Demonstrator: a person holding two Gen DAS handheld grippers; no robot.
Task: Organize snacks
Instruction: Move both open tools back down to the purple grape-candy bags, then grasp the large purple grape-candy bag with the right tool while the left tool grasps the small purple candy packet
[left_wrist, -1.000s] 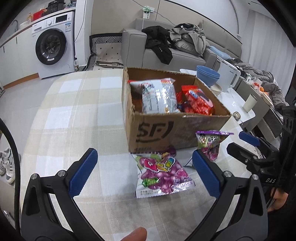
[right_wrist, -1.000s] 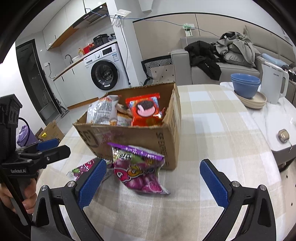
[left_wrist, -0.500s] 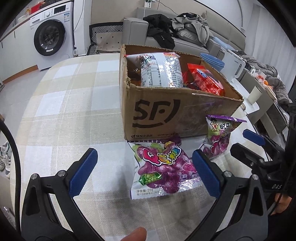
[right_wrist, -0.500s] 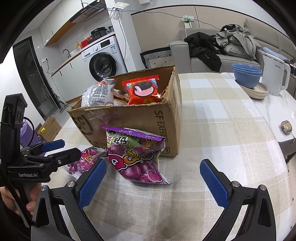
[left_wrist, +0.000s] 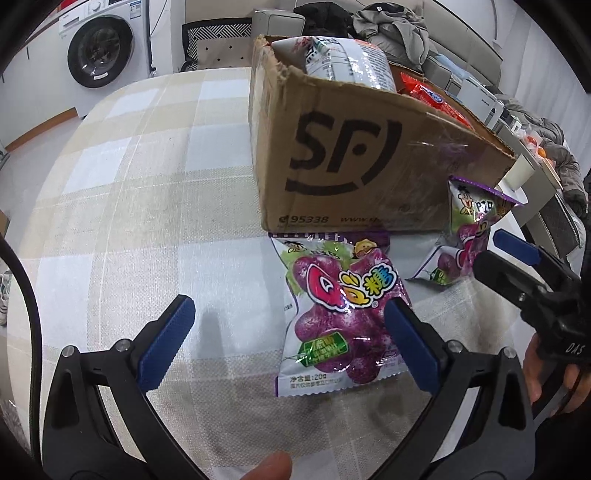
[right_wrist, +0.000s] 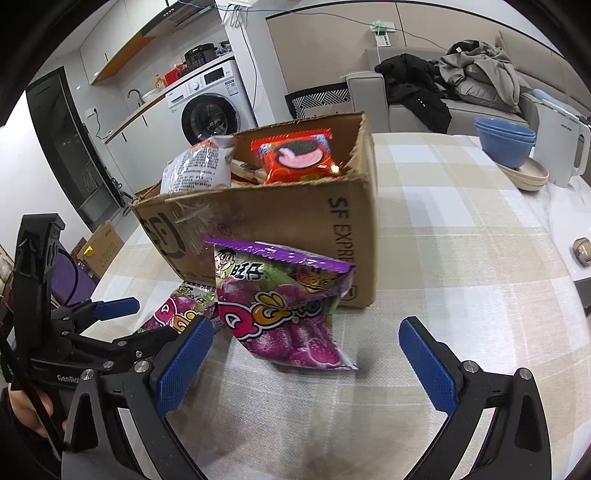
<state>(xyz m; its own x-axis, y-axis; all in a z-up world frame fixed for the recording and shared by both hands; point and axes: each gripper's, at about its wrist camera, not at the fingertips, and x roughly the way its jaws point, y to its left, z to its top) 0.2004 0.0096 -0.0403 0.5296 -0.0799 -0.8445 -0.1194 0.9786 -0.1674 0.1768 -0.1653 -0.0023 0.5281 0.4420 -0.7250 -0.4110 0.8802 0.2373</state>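
Purple candy bag (left_wrist: 334, 317) flat (top boxward)

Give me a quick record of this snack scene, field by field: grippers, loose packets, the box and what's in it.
left gripper: open, low over the table, flat purple packet ahead
right gripper: open, facing leaning purple packet
leaning purple packet: propped against cardboard box
box contents: red cookie packet, silver bag
surface: checked tablecloth

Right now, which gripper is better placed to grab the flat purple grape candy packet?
Left. The left gripper is open, the flat purple grape candy packet lying partly between its fingers. The right gripper faces the other purple packet propped against the cardboard box.
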